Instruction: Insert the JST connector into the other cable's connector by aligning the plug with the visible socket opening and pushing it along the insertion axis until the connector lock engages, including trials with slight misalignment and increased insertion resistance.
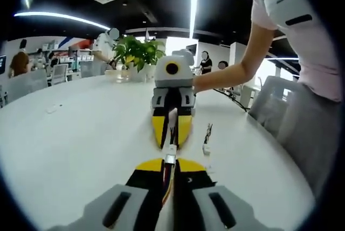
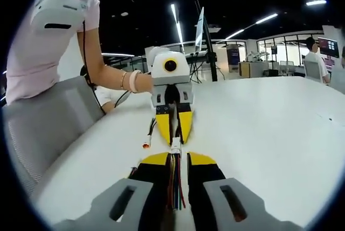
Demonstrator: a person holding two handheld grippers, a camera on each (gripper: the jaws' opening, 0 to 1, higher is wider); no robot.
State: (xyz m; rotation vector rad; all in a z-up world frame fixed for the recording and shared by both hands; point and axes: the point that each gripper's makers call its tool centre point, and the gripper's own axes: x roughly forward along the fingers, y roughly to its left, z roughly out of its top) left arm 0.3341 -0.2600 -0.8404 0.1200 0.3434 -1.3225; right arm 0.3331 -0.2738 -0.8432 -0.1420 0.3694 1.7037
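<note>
The left gripper [image 1: 170, 162] is closing its yellow-tipped jaws on a cable [image 1: 168, 179] of coloured wires, whose white connector [image 1: 170, 150] is sticking out just ahead of the tips. Facing it nose to nose, the right gripper [image 1: 171, 128] is pinching the other cable [image 2: 175, 188], its own plug [image 2: 176, 145] pointing back toward the left gripper [image 2: 173, 126]. The two connectors are meeting between the grippers, just above the white desk [image 1: 81, 134]; whether they are fully seated I cannot tell. A spare cable [image 1: 207, 136] is lying on the desk just right of the left gripper's jaws. A person's arm [image 1: 237, 72] is reaching in behind the right gripper.
</note>
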